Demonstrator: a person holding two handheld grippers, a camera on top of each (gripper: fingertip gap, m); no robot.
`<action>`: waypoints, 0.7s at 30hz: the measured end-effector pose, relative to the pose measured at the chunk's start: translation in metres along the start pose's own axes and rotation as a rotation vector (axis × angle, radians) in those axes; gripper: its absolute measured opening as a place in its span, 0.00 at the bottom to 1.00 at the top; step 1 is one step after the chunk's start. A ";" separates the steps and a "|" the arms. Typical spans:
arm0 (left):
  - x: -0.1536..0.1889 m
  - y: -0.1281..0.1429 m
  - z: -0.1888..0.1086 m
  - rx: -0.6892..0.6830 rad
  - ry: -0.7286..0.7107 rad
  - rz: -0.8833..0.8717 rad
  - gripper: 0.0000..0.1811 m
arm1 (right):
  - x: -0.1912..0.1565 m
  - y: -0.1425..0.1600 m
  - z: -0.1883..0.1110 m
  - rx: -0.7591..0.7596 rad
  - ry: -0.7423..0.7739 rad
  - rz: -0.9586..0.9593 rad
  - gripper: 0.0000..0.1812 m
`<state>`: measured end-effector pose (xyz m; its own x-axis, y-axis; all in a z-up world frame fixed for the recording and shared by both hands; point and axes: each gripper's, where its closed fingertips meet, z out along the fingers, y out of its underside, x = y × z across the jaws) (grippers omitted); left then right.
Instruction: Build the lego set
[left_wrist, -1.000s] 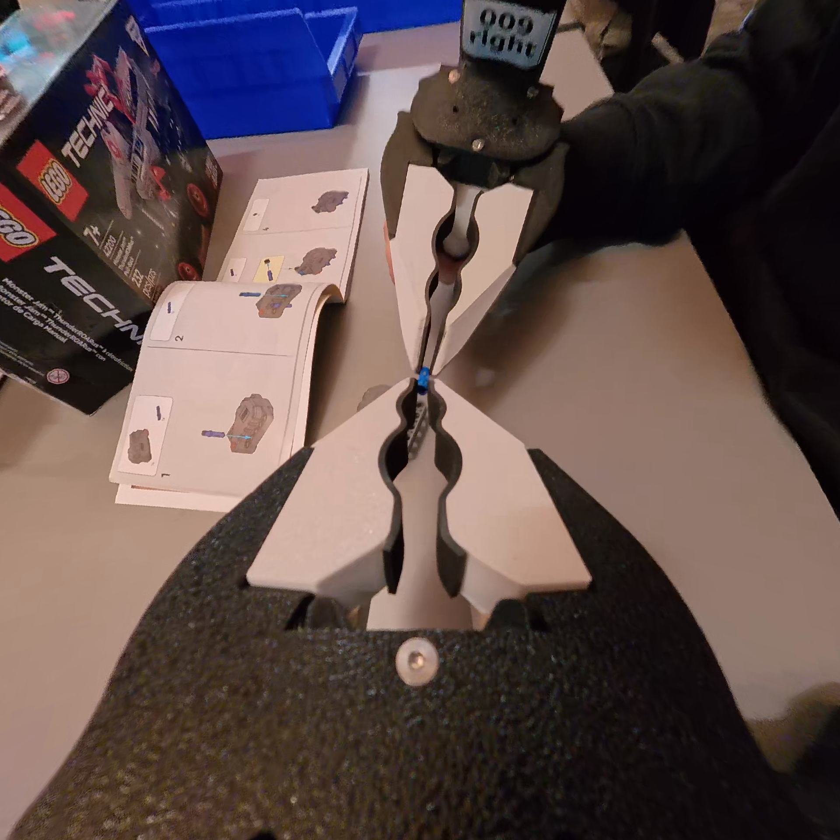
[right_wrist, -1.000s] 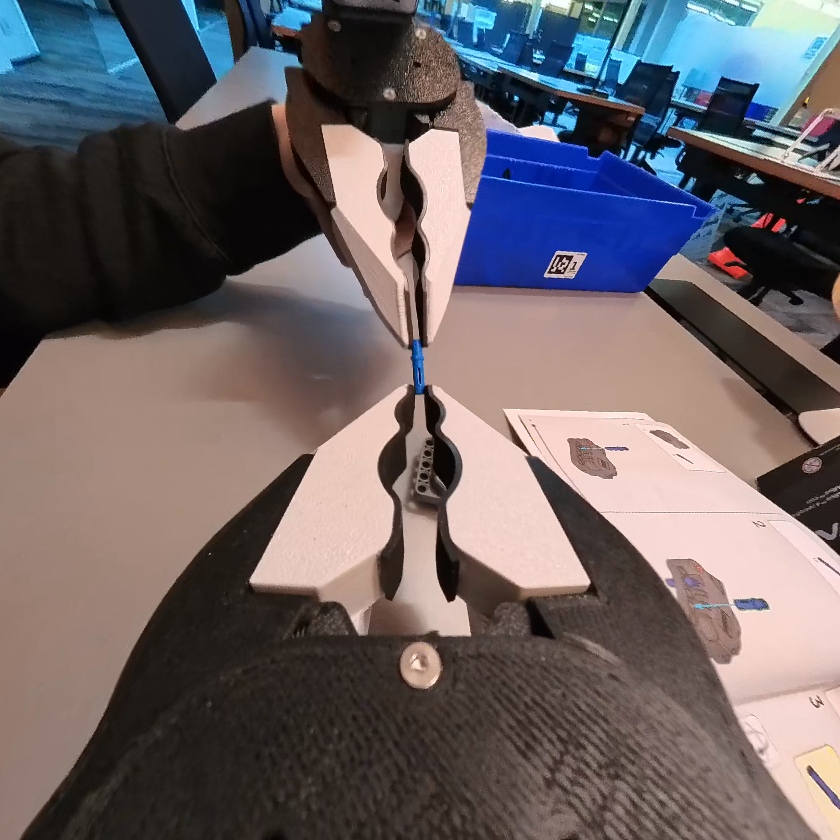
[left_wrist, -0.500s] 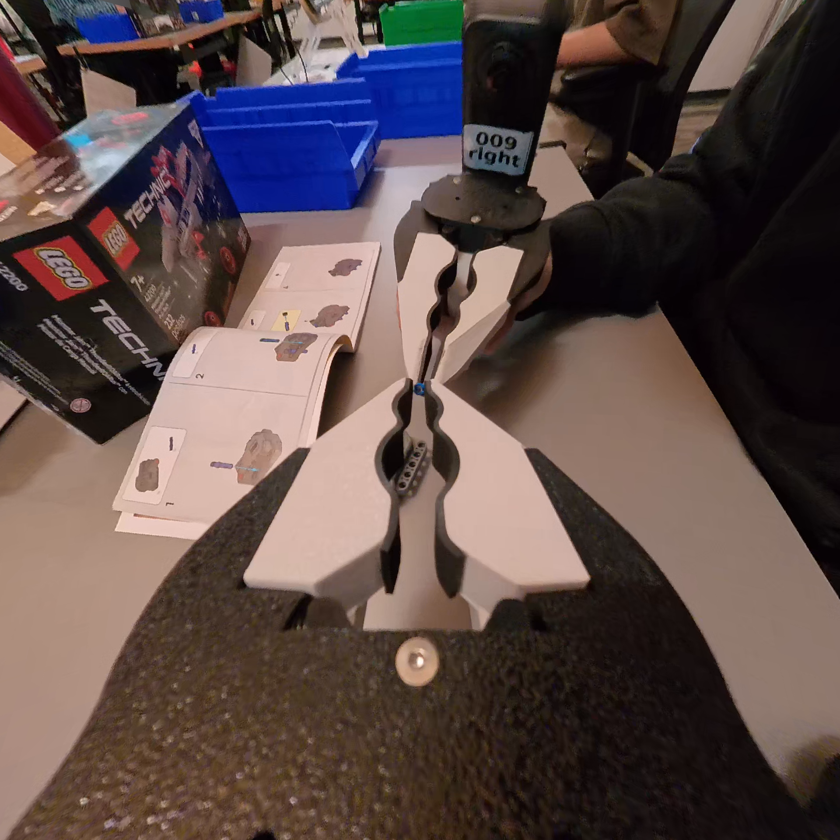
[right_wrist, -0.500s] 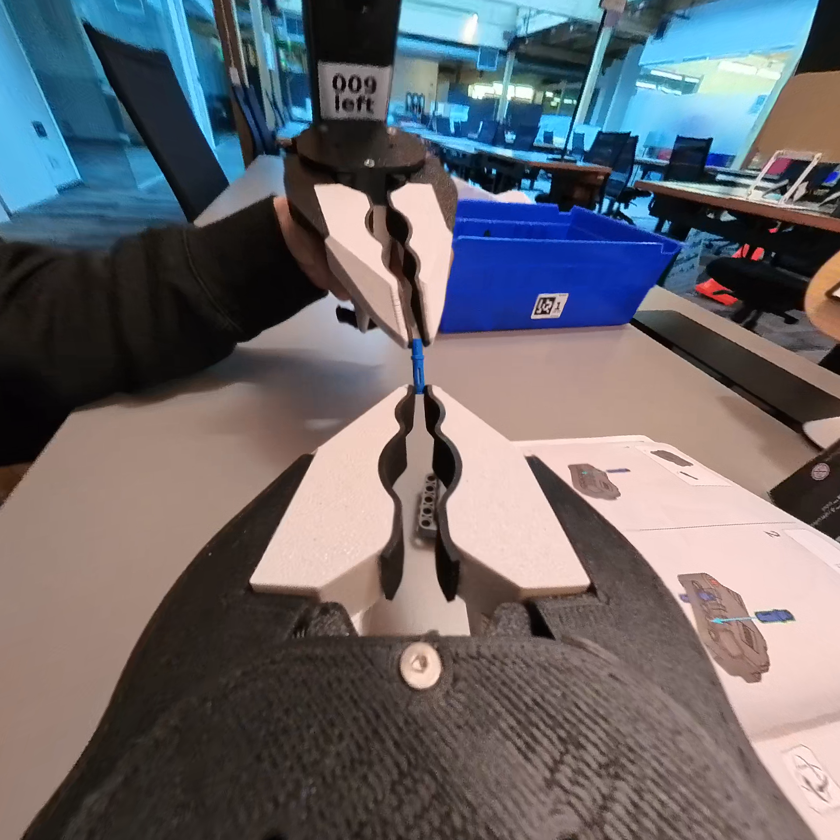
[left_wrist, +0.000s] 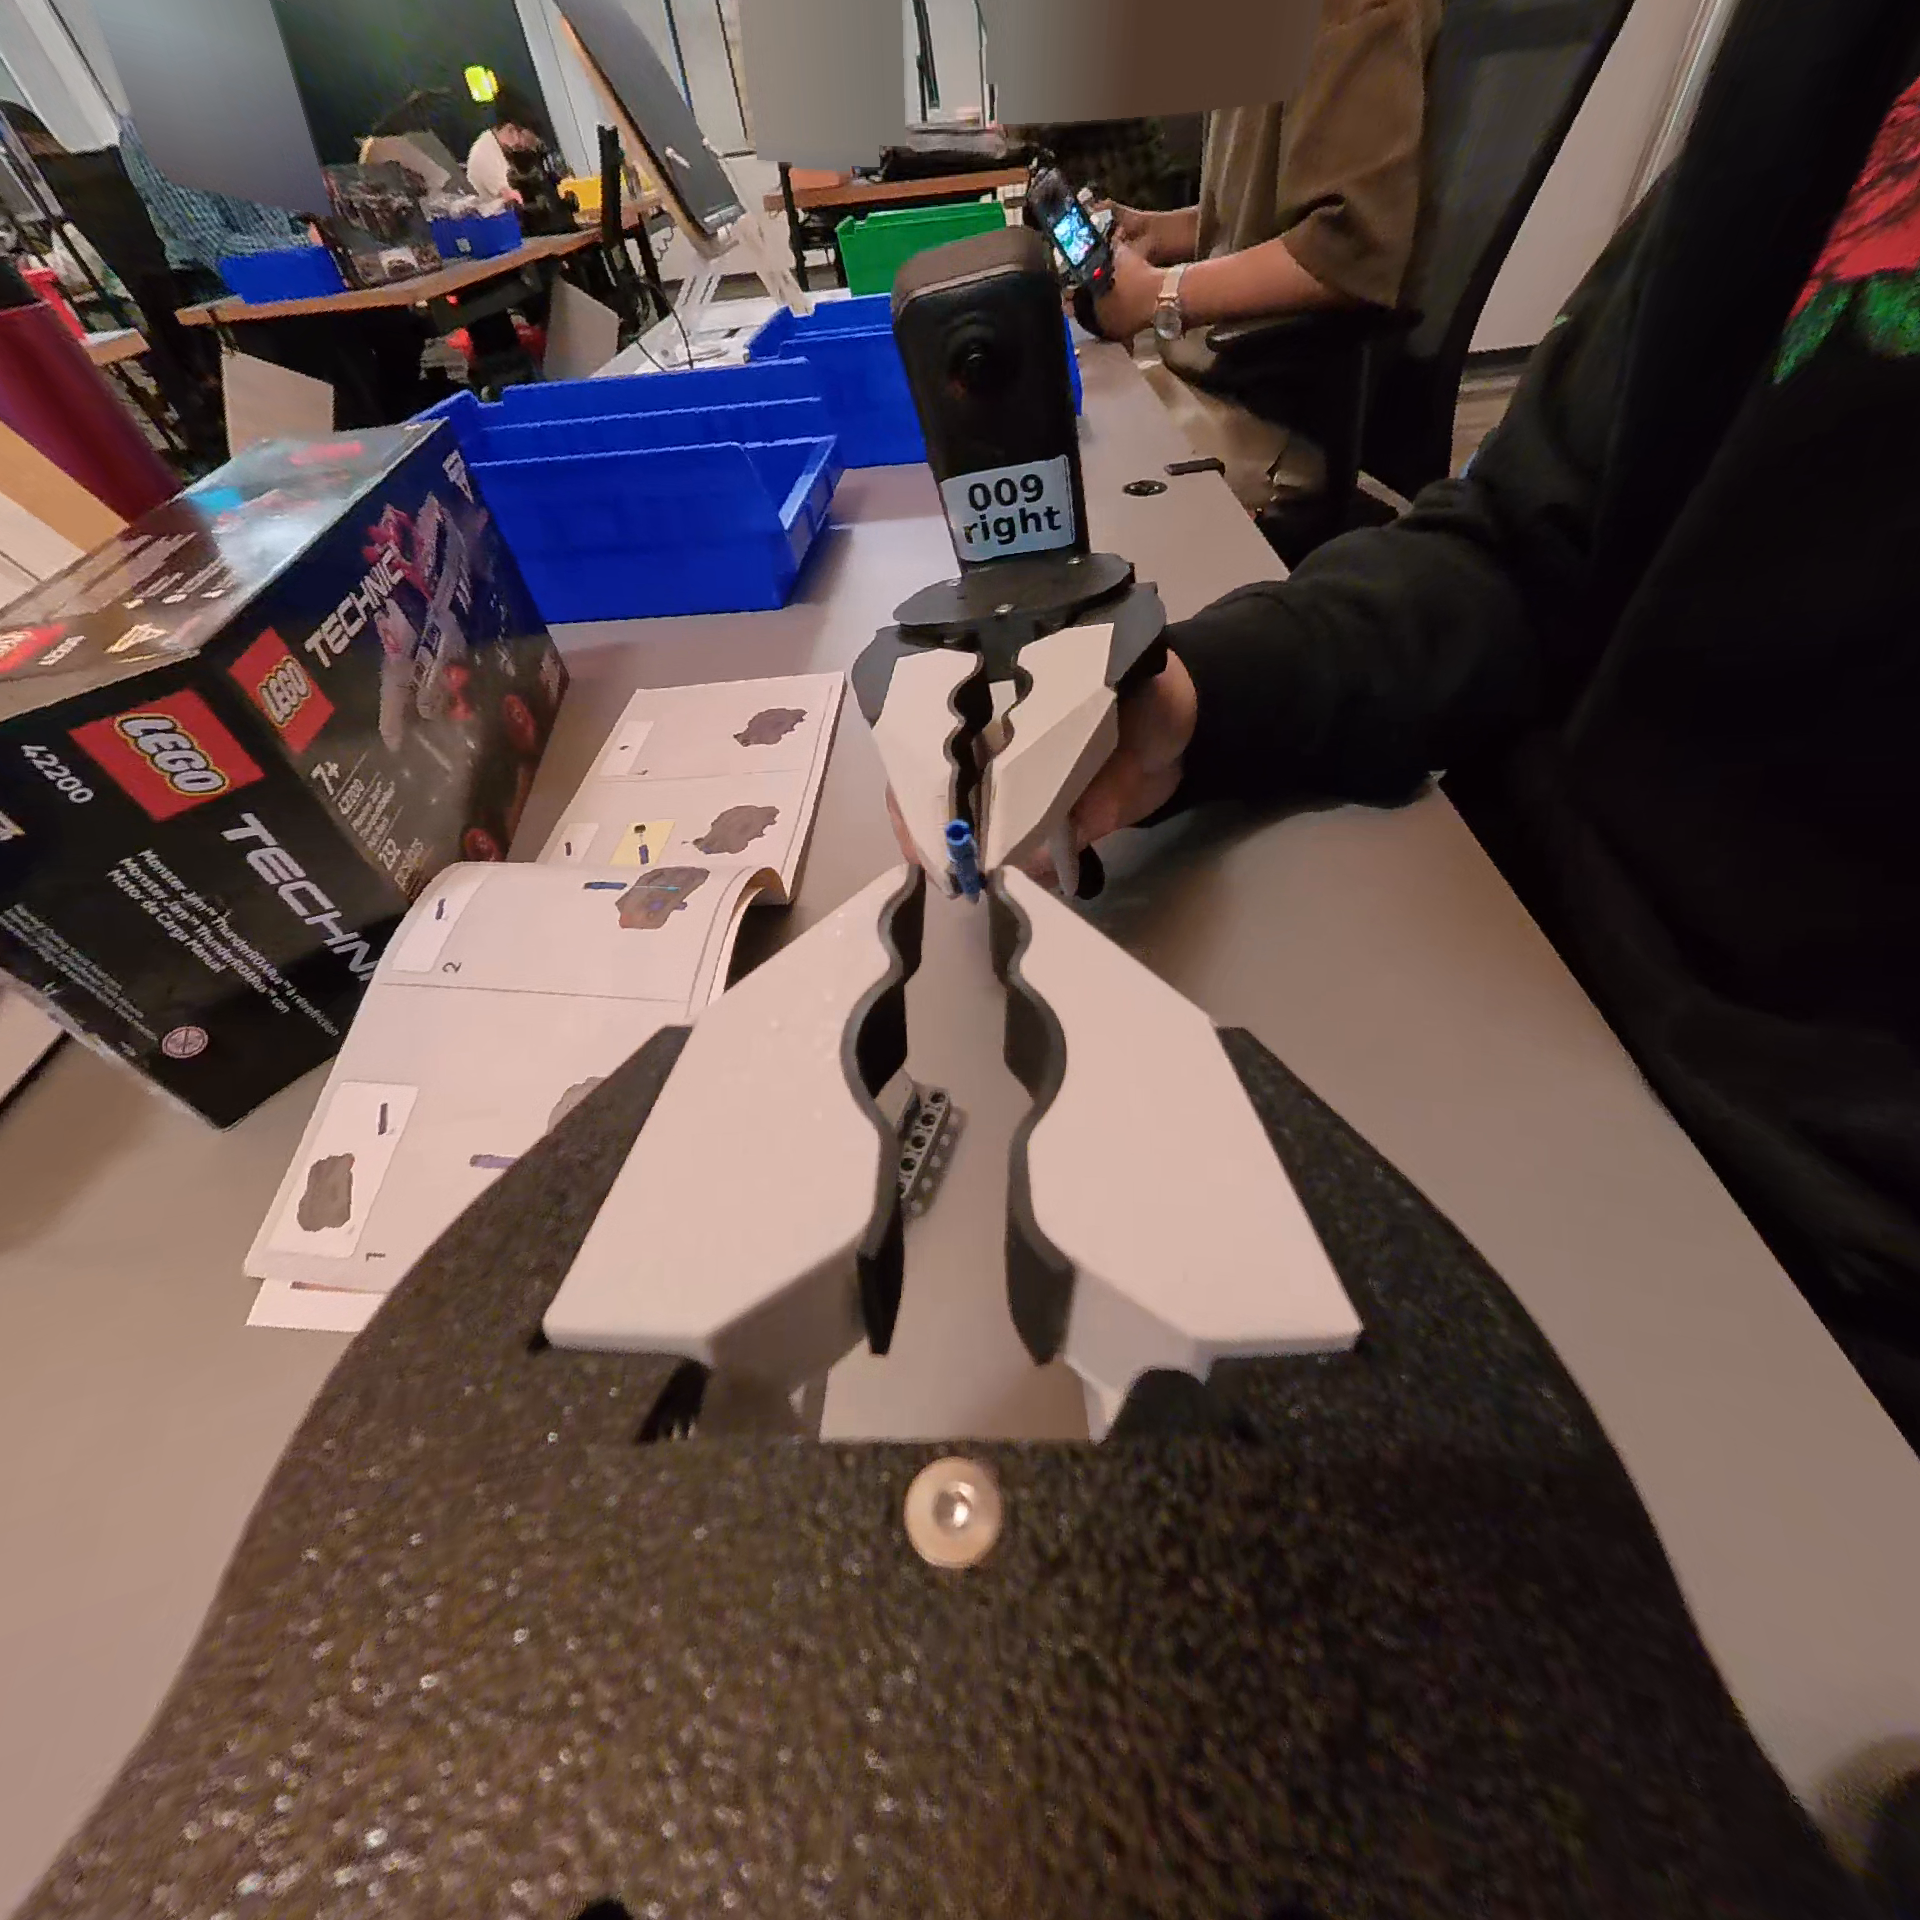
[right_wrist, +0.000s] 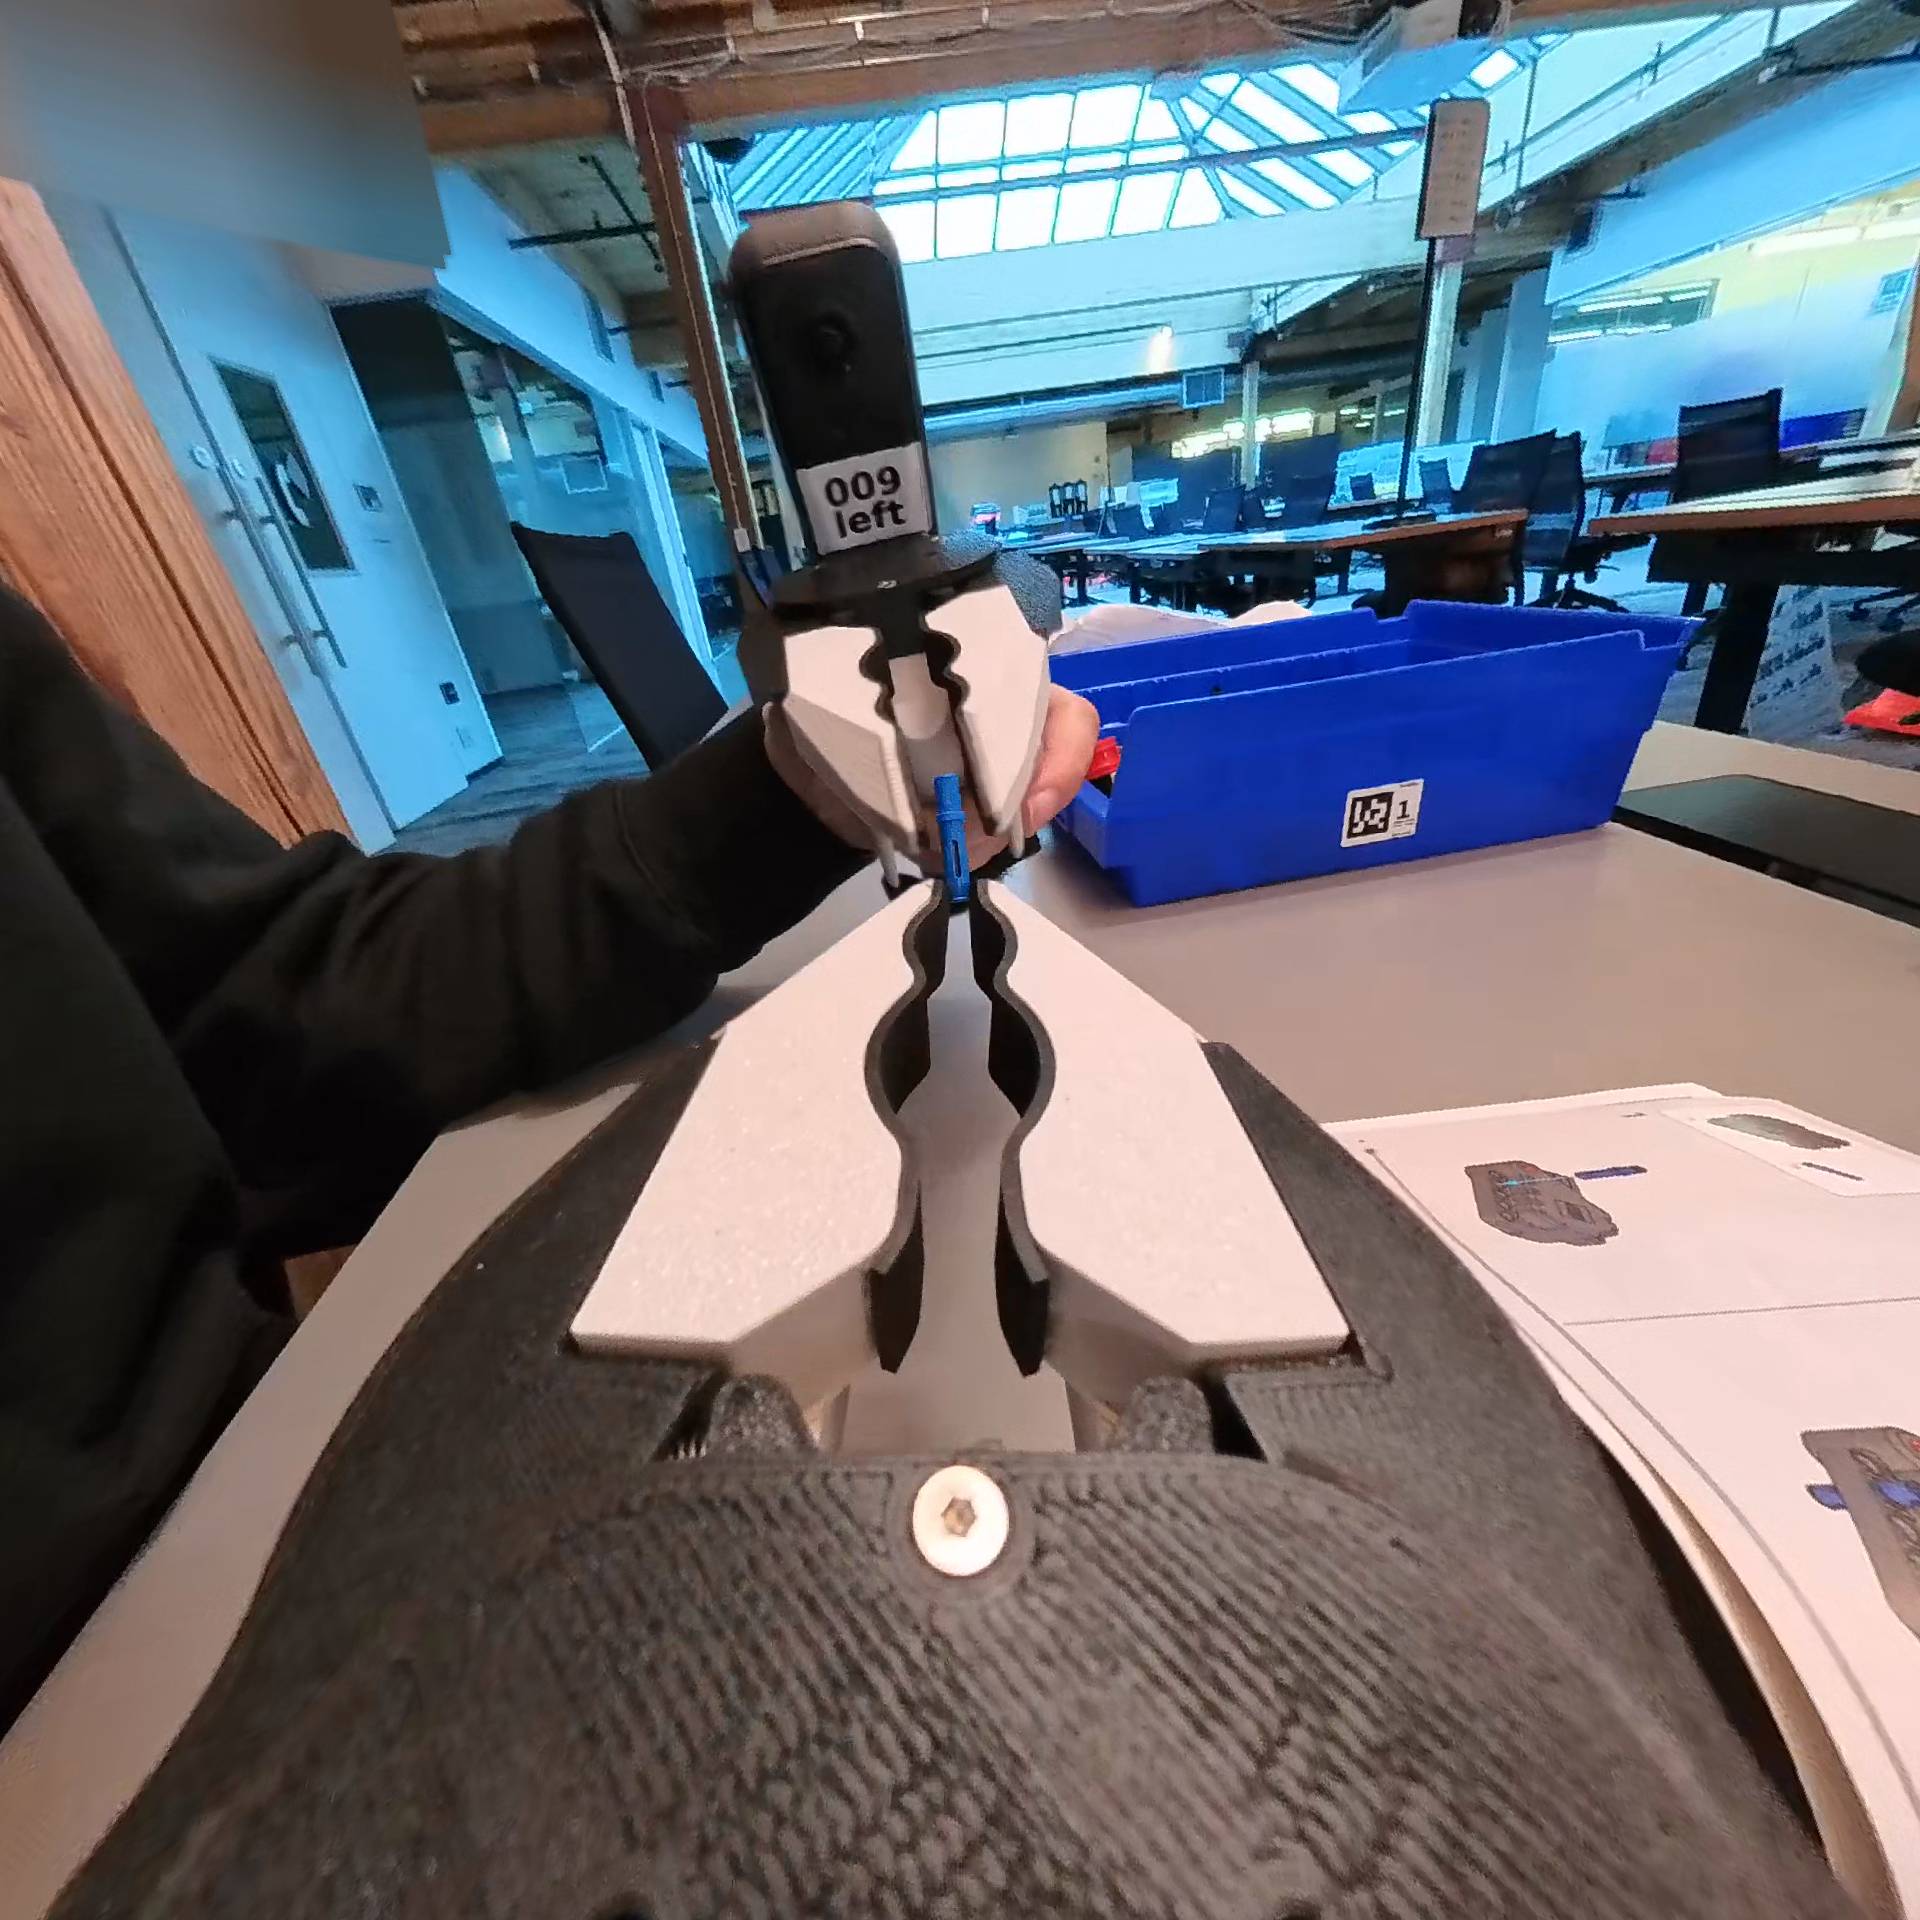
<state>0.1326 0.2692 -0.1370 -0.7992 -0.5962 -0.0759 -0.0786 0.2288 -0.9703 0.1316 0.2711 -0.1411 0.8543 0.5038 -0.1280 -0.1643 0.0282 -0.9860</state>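
Now right gripper (right_wrist: 961, 902) is clamped on small blue plastic Lego pin (right_wrist: 951, 836), long axis pointing fwd between left gripper (left_wrist: 956, 888) fingers, which are apart; dark grey holed beam (left_wrist: 925, 1143) lies below on grey table (left_wrist: 1455, 1091).

Two hand-held tongs meet tip to tip above the table. The left tongs (left_wrist: 956, 883) stand parted; the right tongs (right_wrist: 954, 902) are pinched nearly closed at their tips. Black sleeves cover both forearms.
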 end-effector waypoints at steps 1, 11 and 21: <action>0.001 -0.001 0.000 0.005 0.004 -0.003 0.04 | 0.000 0.001 0.000 -0.003 0.003 -0.005 0.01; 0.001 0.001 0.001 -0.008 0.011 -0.010 0.01 | 0.000 0.005 0.002 -0.028 0.018 -0.046 0.01; -0.002 0.006 0.001 -0.034 0.000 -0.019 0.01 | 0.005 0.011 0.003 -0.089 0.090 -0.173 0.01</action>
<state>0.1337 0.2709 -0.1426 -0.7973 -0.6008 -0.0579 -0.1135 0.2434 -0.9633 0.1326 0.2766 -0.1521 0.9073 0.4186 0.0394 0.0298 0.0294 -0.9991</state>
